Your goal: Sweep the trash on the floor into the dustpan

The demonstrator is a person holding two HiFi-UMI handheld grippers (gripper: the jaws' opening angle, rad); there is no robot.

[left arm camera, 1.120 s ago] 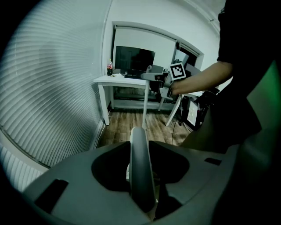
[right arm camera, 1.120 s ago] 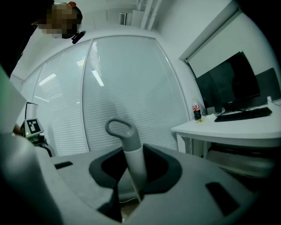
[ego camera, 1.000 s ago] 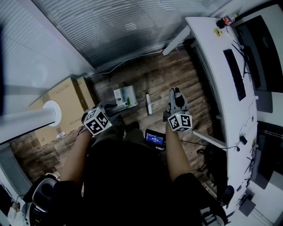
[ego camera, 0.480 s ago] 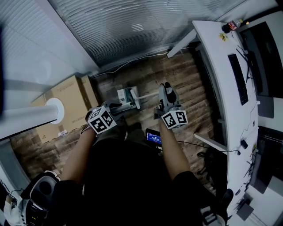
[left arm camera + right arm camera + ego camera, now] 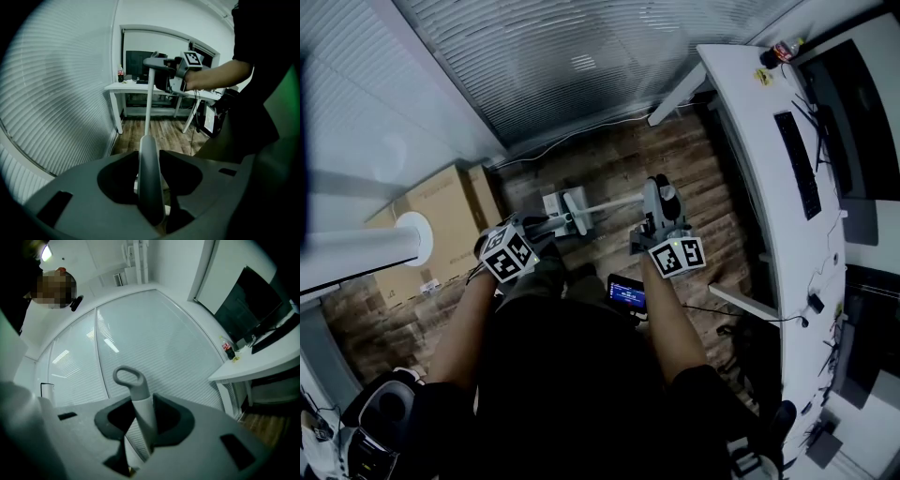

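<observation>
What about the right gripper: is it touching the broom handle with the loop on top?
Touching. The right gripper view shows the right gripper's fingers pressed against both sides of the broom handle, with no gap.

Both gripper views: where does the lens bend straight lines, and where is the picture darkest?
Left gripper view: the blinds bow into curves, and the left corners go black. Right gripper view: the window wall bulges, with glare streaks on it and black right corners.

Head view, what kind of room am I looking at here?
Most likely an office. A long white desk carries a keyboard and a dark monitor. Slatted blinds cover the far wall, and a cardboard box stands on the wood floor.
</observation>
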